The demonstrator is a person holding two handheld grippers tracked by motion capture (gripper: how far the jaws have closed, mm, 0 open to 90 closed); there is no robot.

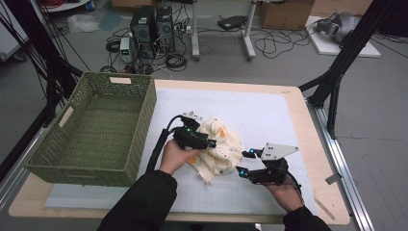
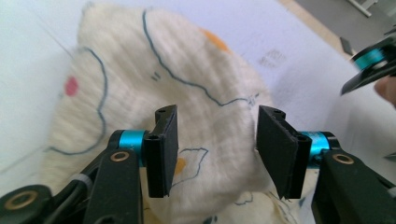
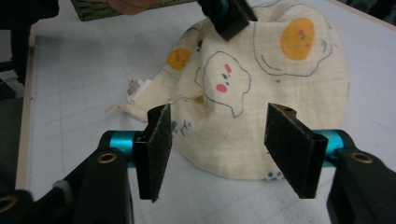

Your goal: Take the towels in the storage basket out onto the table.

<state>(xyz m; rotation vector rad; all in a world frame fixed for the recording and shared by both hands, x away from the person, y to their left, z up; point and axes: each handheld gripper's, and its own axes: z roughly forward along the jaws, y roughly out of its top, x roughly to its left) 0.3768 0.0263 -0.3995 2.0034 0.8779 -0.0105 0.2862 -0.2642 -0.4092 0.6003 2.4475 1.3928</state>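
The cloth (image 1: 219,144) (cream, with egg prints) lies crumpled at the centre of the table (image 1: 269,110). The left tongs (image 2: 217,144) hover over it, parted, gripping nothing. The right tongs (image 3: 219,140), lower right, stand parted too, empty.

Legible text: none. A small white care tag (image 3: 136,88) sewn to the edge of the cream printed cloth (image 3: 261,98) carries a dark barcode-like block and fine print, too small to read. A pale label (image 1: 120,80) sits on the far rim of the green woven basket (image 1: 96,130) and another on its left rim; both look blank. The cloth's print consists of drawings, no letters.
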